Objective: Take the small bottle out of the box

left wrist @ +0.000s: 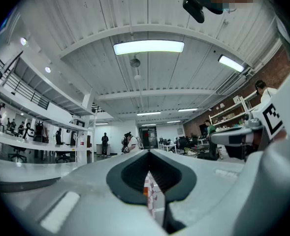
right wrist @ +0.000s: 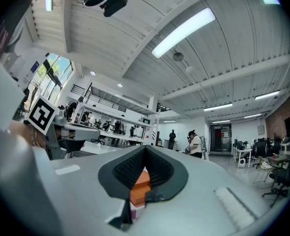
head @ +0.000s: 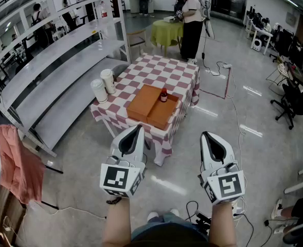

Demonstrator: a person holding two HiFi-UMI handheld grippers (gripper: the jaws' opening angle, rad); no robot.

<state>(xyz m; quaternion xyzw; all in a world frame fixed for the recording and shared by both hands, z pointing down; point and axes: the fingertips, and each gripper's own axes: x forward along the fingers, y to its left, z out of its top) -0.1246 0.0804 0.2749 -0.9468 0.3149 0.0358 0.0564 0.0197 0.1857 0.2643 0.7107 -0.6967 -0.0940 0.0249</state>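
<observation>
We have not started: the small bottle (head: 163, 94) stands in the box (head: 141, 105). Our left hand-held gripper (head: 139, 128) and right hand-held gripper (head: 206, 136) are closed, empty, well short.

Left gripper (head: 139, 127) and right gripper (head: 206, 135): pale grey shells, dark ribbed linings. Each carries a marker cube (head: 121, 179), black squares on white. Dark wristband (head: 113, 200) on the left, blue trousers (head: 166, 226), white shoes (head: 152, 216).

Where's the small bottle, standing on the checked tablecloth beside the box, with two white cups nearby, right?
No. In the head view the small bottle stands inside the open box, not on the tablecloth beside it; two white cups are nearby.
</observation>
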